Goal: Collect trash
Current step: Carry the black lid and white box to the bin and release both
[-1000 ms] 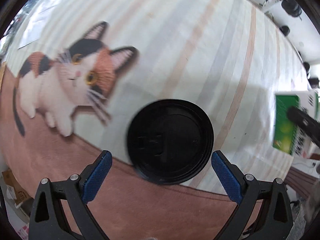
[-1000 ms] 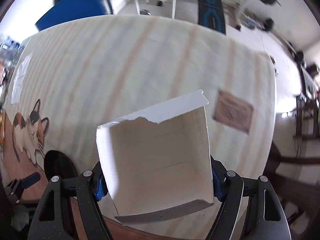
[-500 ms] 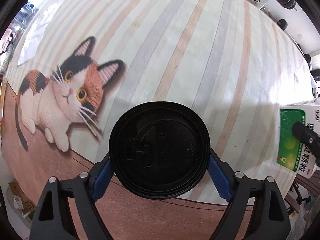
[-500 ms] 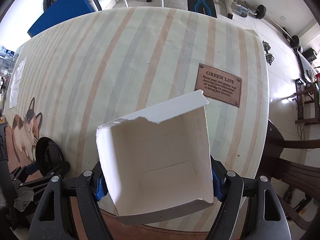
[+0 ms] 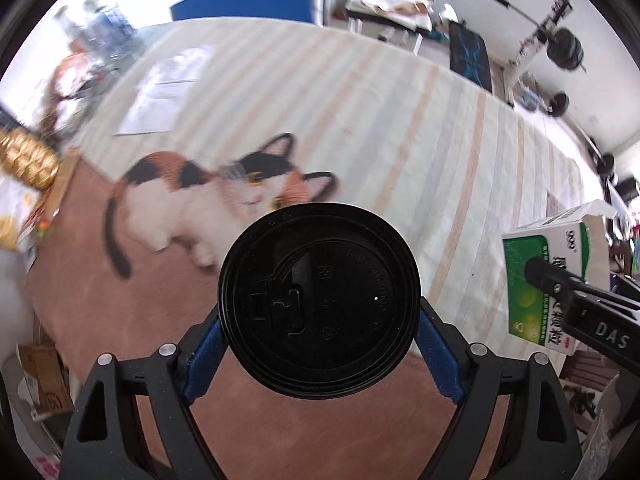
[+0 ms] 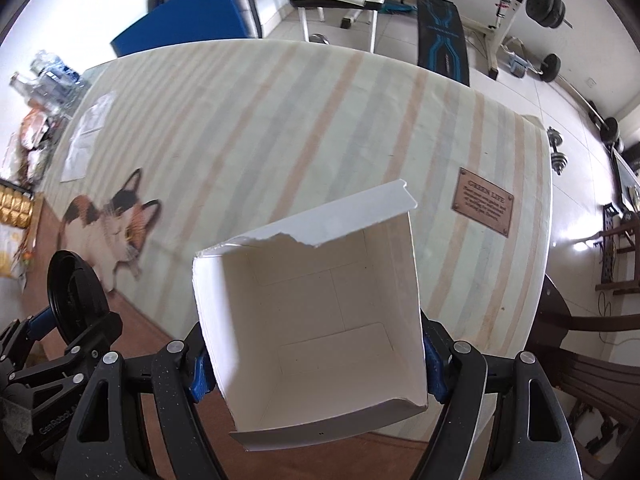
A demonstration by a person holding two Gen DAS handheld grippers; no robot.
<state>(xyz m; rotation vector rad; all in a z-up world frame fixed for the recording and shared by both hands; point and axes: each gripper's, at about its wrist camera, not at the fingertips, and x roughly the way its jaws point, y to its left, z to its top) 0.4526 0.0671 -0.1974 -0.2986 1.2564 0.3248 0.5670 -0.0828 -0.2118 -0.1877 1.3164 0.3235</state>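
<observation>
My left gripper (image 5: 319, 354) is shut on a black plastic cup lid (image 5: 319, 300) and holds it up above the table, flat face toward the camera. The lid also shows edge-on at the left of the right wrist view (image 6: 74, 296). My right gripper (image 6: 312, 364) is shut on an open white carton (image 6: 316, 320), its torn flap up and its empty inside facing the camera. The carton's green printed outside shows at the right of the left wrist view (image 5: 548, 280).
The table has a striped cloth (image 6: 304, 120) with a calico cat picture (image 5: 224, 200) and a brown plaque (image 6: 484, 208). A sheet of paper (image 5: 164, 96) lies far left. A golden object (image 5: 24, 160) sits at the left edge. Gym equipment (image 6: 540, 0) stands beyond.
My left gripper closed on the lid and lifted it, tilting so the room beyond the table shows. The right gripper rose slightly with the carton.
</observation>
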